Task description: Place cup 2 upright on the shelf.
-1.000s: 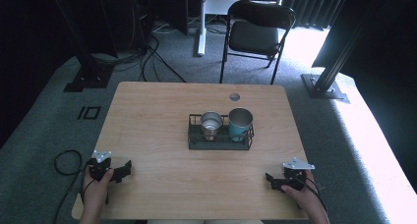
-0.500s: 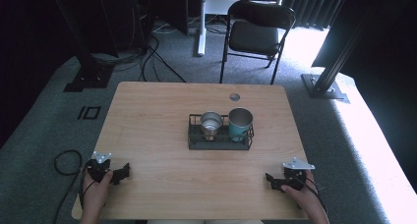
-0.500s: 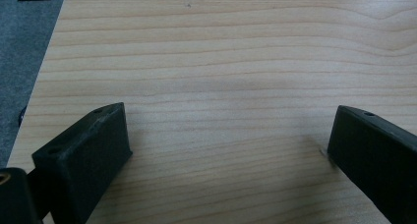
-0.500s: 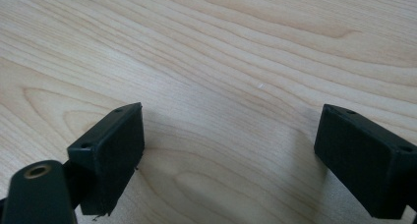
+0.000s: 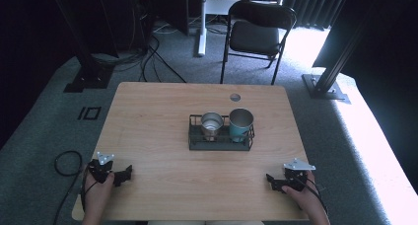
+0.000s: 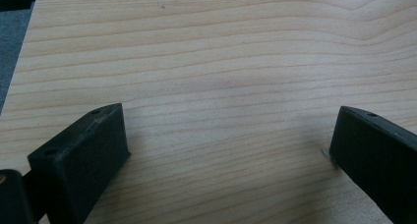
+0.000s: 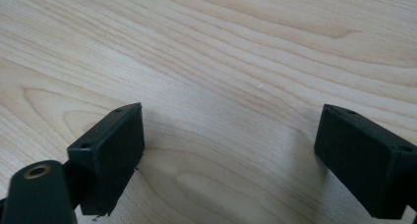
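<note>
Little has shifted since the earlier frame: left gripper (image 5: 125,174) jaws just opened wider, nothing between them. Right gripper (image 5: 272,181) also spread, empty. Steel cup (image 5: 212,125) and teal cup (image 5: 241,124) stand in wire rack (image 5: 219,145) mid-table, ahead of both grippers and roughly between them, well apart.

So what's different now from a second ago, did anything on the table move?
Hardly anything. The left gripper has just been opening its jaws a little wider, with nothing between them but bare table. The right gripper rests open at its corner as before. The steel cup and the teal cup sit side by side in the wire rack, untouched.
</note>
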Demonstrator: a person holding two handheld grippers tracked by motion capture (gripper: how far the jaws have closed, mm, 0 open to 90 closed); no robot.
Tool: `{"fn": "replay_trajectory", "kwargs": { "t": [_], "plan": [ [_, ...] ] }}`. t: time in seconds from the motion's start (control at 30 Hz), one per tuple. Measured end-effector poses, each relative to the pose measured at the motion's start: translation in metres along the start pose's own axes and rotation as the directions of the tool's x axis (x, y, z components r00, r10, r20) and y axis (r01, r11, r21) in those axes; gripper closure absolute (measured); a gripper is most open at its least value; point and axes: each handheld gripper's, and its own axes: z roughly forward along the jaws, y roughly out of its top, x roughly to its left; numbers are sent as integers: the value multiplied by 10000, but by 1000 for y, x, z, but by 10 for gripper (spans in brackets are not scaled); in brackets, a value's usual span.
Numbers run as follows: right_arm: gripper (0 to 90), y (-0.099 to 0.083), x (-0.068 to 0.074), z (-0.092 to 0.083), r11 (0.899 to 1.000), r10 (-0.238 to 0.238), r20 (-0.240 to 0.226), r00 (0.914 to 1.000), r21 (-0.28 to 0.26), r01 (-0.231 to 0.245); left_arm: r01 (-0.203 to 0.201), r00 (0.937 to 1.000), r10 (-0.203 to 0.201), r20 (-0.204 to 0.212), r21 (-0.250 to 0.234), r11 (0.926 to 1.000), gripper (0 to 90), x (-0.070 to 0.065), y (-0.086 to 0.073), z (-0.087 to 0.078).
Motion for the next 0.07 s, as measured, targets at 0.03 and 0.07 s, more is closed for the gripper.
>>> {"fn": "replay_trajectory", "kwargs": {
  "t": [0.03,0.07],
  "plan": [
    [111,0,0,0,10000,4,0,10000,-1,-4,-21,10000,21,32,8,10000,10,0,0,1],
    [111,0,0,0,10000,5,-1,10000,0,-5,-23,10000,23,34,8,10000,9,0,1,1]
  ]
}}
